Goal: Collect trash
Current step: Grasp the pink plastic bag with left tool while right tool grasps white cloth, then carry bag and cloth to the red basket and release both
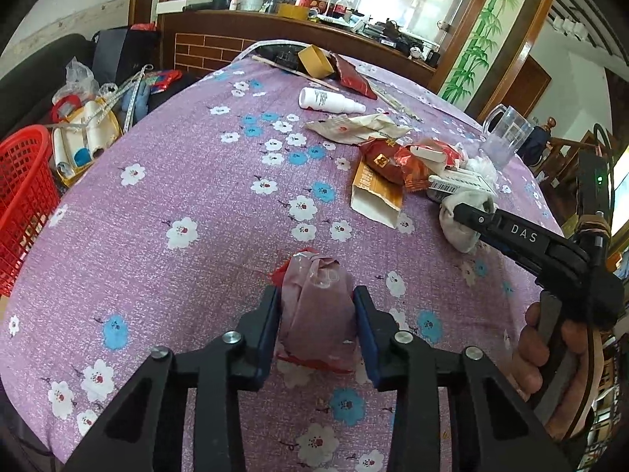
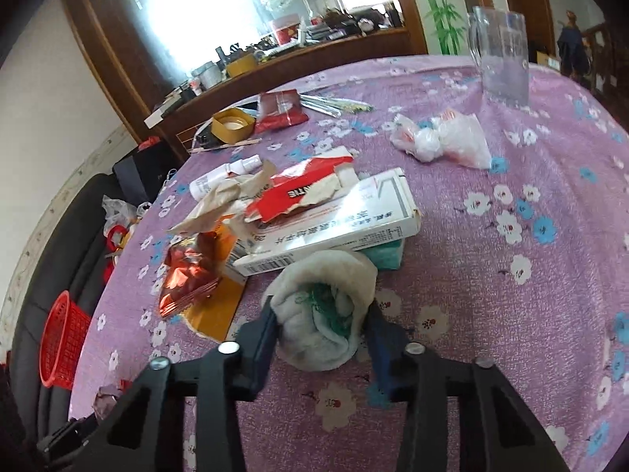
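Note:
My left gripper (image 1: 317, 316) is shut on a crumpled clear plastic wrapper (image 1: 316, 306) with red trim, just above the purple flowered tablecloth (image 1: 177, 204). My right gripper (image 2: 322, 328) is shut on a balled grey-white cloth wad (image 2: 322, 306) with green inside; it also shows in the left wrist view (image 1: 462, 216), at the near edge of the trash pile. The pile holds a shiny red snack wrapper (image 2: 188, 275), a torn red-and-white pack (image 2: 302, 192), a white carton (image 2: 338, 228) and crumpled paper (image 2: 220, 204).
A red basket (image 1: 21, 200) stands off the table's left edge beside clutter. A white spray bottle (image 1: 330, 101), a tape roll (image 1: 314, 61) and a red pouch (image 1: 354, 74) lie farther back. A clear plastic jug (image 2: 503, 63) and crumpled clear bags (image 2: 444, 141) sit at the right.

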### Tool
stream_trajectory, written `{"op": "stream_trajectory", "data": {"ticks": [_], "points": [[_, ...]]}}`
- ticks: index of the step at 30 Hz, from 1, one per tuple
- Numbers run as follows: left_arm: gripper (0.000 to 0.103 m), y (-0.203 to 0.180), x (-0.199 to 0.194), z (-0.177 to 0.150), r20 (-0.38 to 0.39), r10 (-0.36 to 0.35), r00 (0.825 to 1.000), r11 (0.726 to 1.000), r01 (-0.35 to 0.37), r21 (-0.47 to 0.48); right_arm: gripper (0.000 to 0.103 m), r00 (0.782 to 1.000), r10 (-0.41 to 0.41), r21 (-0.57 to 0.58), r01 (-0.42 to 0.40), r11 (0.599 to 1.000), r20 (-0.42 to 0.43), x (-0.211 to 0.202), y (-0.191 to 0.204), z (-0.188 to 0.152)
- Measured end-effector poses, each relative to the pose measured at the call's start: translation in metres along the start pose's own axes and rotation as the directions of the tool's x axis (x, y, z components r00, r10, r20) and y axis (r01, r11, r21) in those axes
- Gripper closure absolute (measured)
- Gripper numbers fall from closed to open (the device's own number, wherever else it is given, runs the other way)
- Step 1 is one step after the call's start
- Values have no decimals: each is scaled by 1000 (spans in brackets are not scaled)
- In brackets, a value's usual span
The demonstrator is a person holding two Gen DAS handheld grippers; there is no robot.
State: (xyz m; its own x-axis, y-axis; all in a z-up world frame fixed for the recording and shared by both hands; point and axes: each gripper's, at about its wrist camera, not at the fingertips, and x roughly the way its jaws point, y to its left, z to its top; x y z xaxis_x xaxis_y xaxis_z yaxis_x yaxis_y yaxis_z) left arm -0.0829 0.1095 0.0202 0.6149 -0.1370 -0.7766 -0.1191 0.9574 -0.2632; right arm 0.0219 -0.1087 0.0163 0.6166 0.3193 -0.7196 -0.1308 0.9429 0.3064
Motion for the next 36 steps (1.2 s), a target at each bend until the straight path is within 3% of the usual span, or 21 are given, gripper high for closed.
{"op": "stream_trajectory", "data": {"ticks": [10,18,25,36], "points": [[66,-1,-28,-3,59,-24,998,1000,24,9,68,993,112,29,-113,993,44,-18,2,-1],[66,-1,-45,-7,62,-70,996,998,70,1,68,979,185,58,-190,980,87,-68,9,-14],[66,4,-72,-7,115,-100,988,995,103,-18,68,956,255,-7,-257,966,145,-108,42,-17],[66,25,-112,5,217,-106,971,992,119,-48,68,935,314,-83,-304,949,163,-129,83,-22]]}}
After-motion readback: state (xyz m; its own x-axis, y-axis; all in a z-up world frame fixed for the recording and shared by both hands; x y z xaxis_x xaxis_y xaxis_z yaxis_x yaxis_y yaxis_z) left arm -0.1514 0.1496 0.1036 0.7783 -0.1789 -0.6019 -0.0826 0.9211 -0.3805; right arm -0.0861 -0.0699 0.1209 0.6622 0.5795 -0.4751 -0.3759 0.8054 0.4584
